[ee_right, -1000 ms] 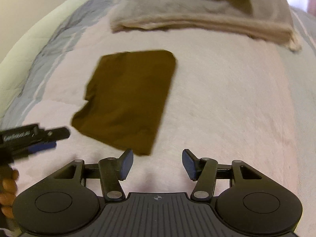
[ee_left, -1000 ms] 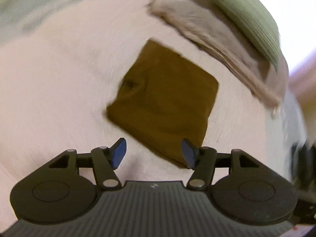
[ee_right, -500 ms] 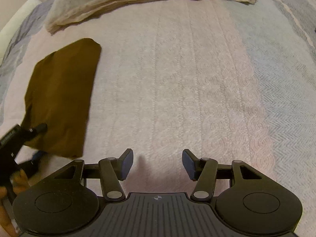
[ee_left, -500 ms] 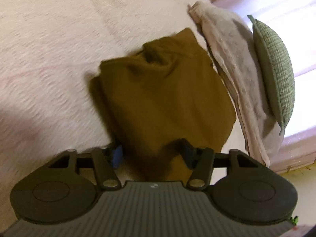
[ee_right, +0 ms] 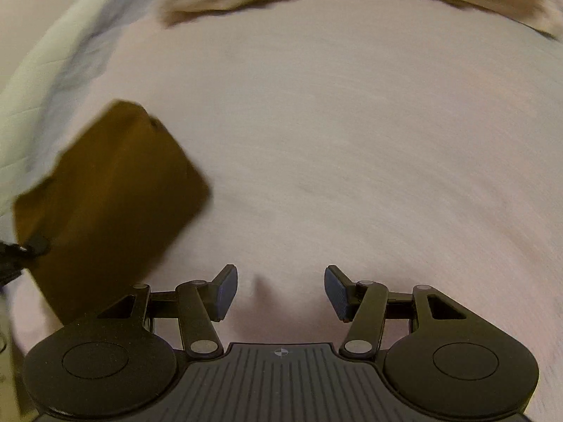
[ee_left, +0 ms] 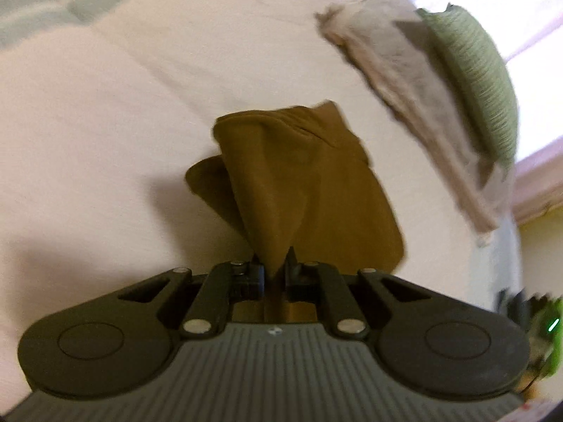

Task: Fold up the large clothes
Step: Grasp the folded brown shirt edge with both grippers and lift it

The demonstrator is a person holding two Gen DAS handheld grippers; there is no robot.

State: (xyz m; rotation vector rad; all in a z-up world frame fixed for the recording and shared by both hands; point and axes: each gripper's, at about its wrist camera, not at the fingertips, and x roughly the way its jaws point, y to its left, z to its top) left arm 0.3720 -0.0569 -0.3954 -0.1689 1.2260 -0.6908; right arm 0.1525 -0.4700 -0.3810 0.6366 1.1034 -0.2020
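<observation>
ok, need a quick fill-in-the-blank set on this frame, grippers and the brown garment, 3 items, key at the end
1. The left gripper is shut on the ____ garment.
2. The right gripper is ____ and holds nothing.
3. The green cushion rests on a folded ____ blanket.

Missing words: brown; open; beige
</observation>
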